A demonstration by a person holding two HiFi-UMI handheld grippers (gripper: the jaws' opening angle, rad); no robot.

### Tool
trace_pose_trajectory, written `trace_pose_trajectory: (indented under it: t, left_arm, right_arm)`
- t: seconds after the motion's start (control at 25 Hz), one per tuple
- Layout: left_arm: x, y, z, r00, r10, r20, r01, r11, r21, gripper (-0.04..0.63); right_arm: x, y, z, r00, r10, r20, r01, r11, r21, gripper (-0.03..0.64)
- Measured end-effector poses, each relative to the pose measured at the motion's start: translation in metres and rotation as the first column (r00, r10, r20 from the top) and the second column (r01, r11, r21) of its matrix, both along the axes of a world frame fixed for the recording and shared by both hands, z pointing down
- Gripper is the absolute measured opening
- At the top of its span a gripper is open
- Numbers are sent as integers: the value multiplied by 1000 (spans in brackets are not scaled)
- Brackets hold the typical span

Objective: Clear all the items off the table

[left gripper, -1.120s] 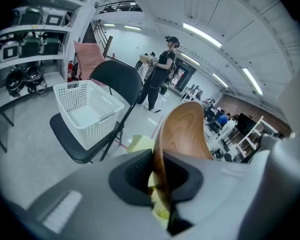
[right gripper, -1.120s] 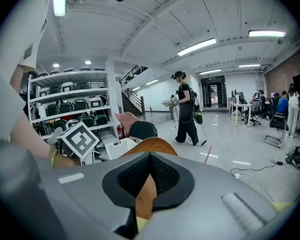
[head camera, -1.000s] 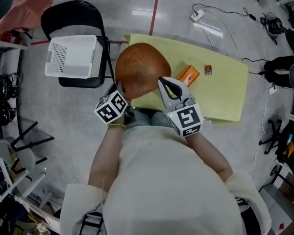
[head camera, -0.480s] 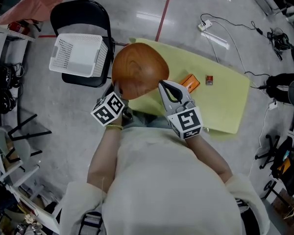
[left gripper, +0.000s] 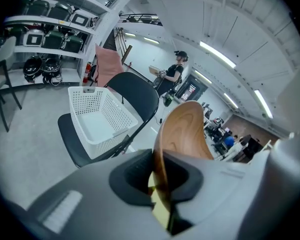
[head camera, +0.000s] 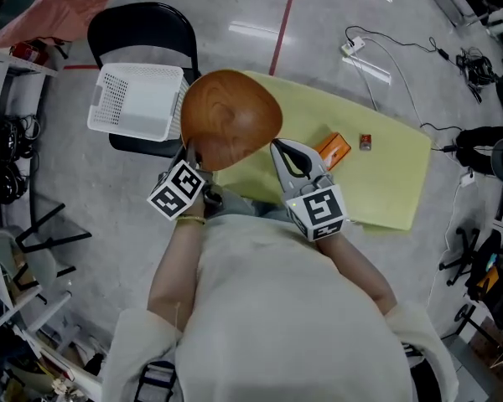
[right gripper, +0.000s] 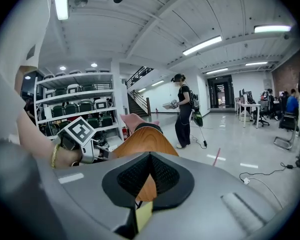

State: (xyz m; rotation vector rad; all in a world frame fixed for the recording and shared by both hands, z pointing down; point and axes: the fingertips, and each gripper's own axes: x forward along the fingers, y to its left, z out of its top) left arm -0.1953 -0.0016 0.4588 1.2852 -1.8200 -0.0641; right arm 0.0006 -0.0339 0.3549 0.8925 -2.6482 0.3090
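My left gripper (head camera: 189, 154) is shut on the near rim of a round wooden bowl (head camera: 230, 118), held tilted above the yellow table's (head camera: 387, 174) left end, its edge close to the white basket (head camera: 137, 99). In the left gripper view the bowl (left gripper: 184, 129) stands on edge between the jaws of that left gripper (left gripper: 160, 184). My right gripper (head camera: 287, 151) hovers over the table's near side, shut and empty; the right gripper (right gripper: 149, 176) looks at the bowl (right gripper: 140, 143). An orange box (head camera: 333, 150) and a small reddish item (head camera: 365, 142) lie on the table.
The white basket (left gripper: 101, 115) rests on a black folding chair (head camera: 139, 25) left of the table. Shelving with gear (head camera: 4, 166) lines the far left. Cables (head camera: 377, 36) run over the floor beyond the table. A person (right gripper: 183, 109) stands in the hall.
The left gripper has carried the wooden bowl leftward, off the table's middle to its left end by the basket. The right gripper has stayed over the table's near side.
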Motion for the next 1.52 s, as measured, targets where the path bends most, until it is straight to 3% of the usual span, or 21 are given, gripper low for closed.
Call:
trace_pose_trajectory:
  t: [0.32,0.88,1.52]
  left_arm:
    - [-59,-9,0,998,67,0,-67,998,-3,23]
    - [-178,-27,9,1000,16,-20,-16,1000,-4,23]
    - [-290,-31,52,1000,11,-21,-13,995,-95,23]
  right_arm:
    - [-55,-11,-5,999,44,-29,-44,999,16,-6]
    - [-147,-31,1,996,58,-71,-58,998,-5,-6]
    - [-246,-42,24,993,53,-103,-60,996,-66,-6]
